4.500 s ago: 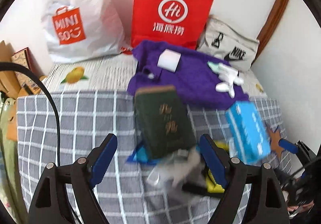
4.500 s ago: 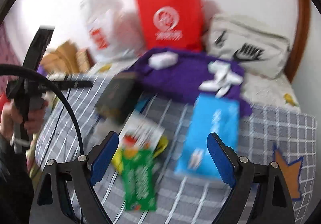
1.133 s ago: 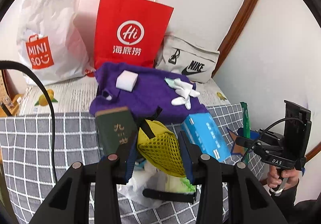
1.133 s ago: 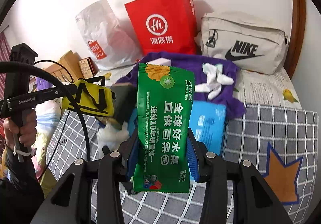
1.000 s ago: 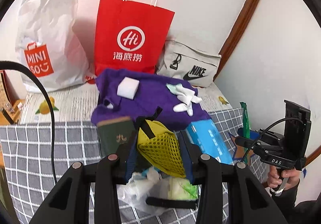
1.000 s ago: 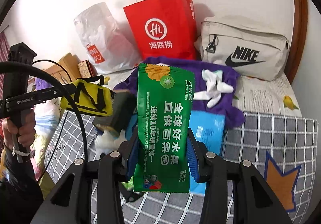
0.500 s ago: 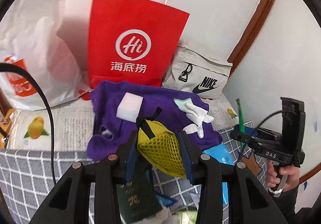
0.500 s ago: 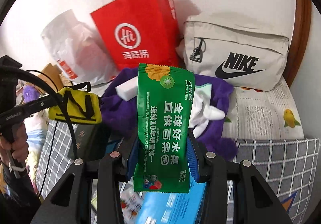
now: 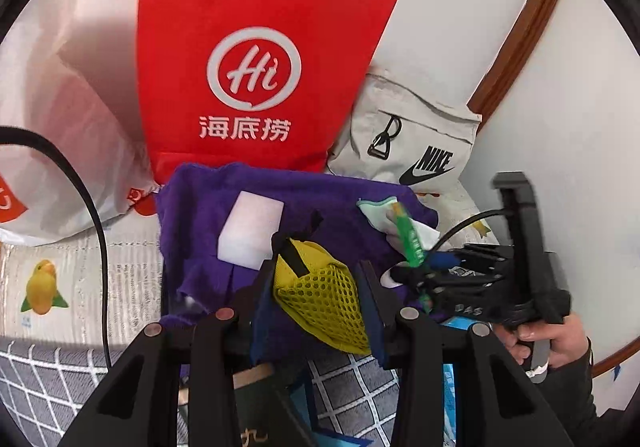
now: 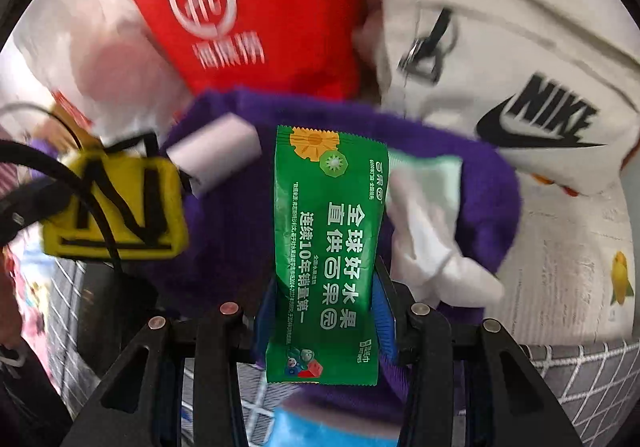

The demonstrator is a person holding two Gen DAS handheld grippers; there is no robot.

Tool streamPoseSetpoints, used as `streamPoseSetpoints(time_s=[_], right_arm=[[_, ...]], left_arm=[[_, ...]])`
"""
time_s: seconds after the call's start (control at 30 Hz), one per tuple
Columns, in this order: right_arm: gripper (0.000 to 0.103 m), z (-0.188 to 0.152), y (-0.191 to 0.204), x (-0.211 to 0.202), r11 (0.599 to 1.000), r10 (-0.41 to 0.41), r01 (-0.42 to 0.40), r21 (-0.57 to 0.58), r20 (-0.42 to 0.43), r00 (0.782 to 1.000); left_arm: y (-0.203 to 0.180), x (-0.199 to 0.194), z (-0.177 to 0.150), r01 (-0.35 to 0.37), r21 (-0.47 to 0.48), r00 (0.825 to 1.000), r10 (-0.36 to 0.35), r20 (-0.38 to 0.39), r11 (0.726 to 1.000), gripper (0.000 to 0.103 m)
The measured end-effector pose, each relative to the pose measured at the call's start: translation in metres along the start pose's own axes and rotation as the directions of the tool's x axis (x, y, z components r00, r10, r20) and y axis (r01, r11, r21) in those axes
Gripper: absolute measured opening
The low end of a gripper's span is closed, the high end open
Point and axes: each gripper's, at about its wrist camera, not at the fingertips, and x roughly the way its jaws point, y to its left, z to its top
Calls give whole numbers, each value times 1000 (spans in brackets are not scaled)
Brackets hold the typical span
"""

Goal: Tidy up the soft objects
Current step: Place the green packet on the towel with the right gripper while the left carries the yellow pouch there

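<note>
The left gripper (image 9: 320,311) has its jaws closed on a yellow mesh fabric pouch with black straps (image 9: 324,299), gripped across its lower body, with most of it standing up past the jaw tips. It looks light and limp; the mesh should crush rather than slip, so a hold across the middle seems safe, while the loose strap may snag. Its long axis, seen from the right wrist, runs roughly level and crosswise to the left jaws.

The right gripper (image 10: 324,323) has its jaws pressed on a flat green foil sachet with white Chinese lettering (image 10: 326,247), pinched near its lower third. The film is probably slick and bends easily, so a hold close to the edge could slide. Its long axis points straight ahead from the jaws, sawtooth end farthest out.

Ahead of both jaws, on the bed, lies a crumpled purple towel (image 9: 304,199) carrying a white foam block (image 9: 250,229).
</note>
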Motion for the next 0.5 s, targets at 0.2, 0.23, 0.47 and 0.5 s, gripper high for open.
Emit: streamPoseSetpoints(time_s=[0.2,0.23,0.47,0.5], right_arm=[[43,7,-10,33,1000,-8,9,5,-93,996],[43,8,-10,36,1000,-13,13,-5,-96,995],[57,4,-14,30,1000,-3,3,1,-75,997],[59,3,-14,24,1000,-4,4,3,-60,998]], left_arm=[[0,30,3,7,22,999,-6,-43,1000,38],[0,35,2,12,23,999,-11,-51,1000,38],[9,54,-4,-5,35,996,8,-84,999,38],[11,56,-4,-7,36,996,10,-85,999,38]])
